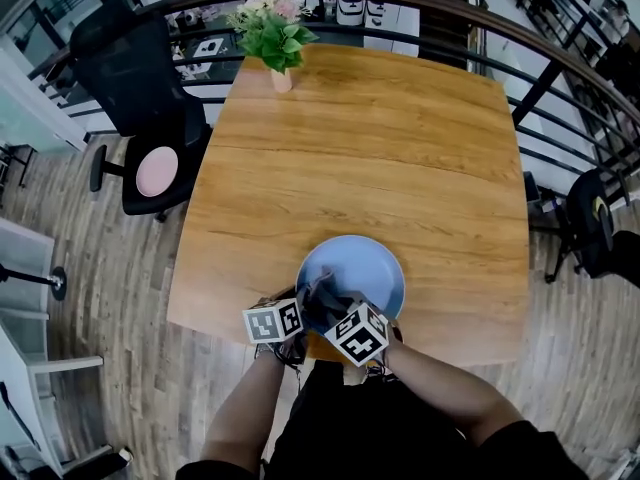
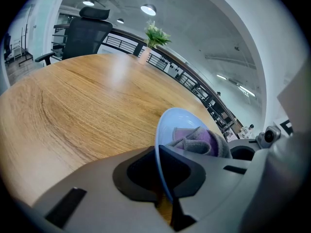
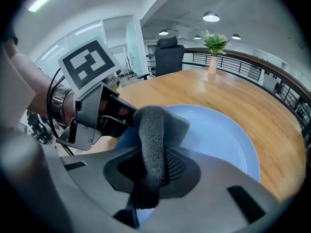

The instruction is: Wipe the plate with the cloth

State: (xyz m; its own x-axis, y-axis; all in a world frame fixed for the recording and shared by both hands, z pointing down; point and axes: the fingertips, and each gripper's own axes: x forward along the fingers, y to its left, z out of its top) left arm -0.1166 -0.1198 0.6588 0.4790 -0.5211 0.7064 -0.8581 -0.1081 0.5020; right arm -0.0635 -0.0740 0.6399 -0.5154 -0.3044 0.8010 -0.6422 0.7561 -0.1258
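The blue plate [image 1: 352,268] is located on the wooden table [image 1: 380,158], close to the near edge and directly in front of the person. The rim on the plate's near-left side is clamped by the left gripper [image 2: 163,171]. In the left gripper view, the thin rim is seen edge-on between jaws that are drawn narrow against it on both sides.

The grey cloth [image 3: 156,125] is held by the right gripper [image 3: 151,173]. Its jaws are closed on a thick fold of the cloth, which bulges up out of the jaws and hangs over the near part of the plate's inner surface. In the left gripper view, a purple face of the bunched cloth is visible inside the plate. Whether the cloth is pressed against the plate surface cannot be determined.

In the head view, the two marker cubes are positioned side by side at the near rim of the plate, with the cloth between them and slightly beyond. The far half of the plate is uncovered.

A potted plant [image 1: 274,30] in a pale vase is placed at the far edge of the table. A black office chair [image 1: 140,88] with a pink seat cushion [image 1: 157,171] stands beside the table's far-left corner. A dark railing [image 1: 520,43] curves behind the table.
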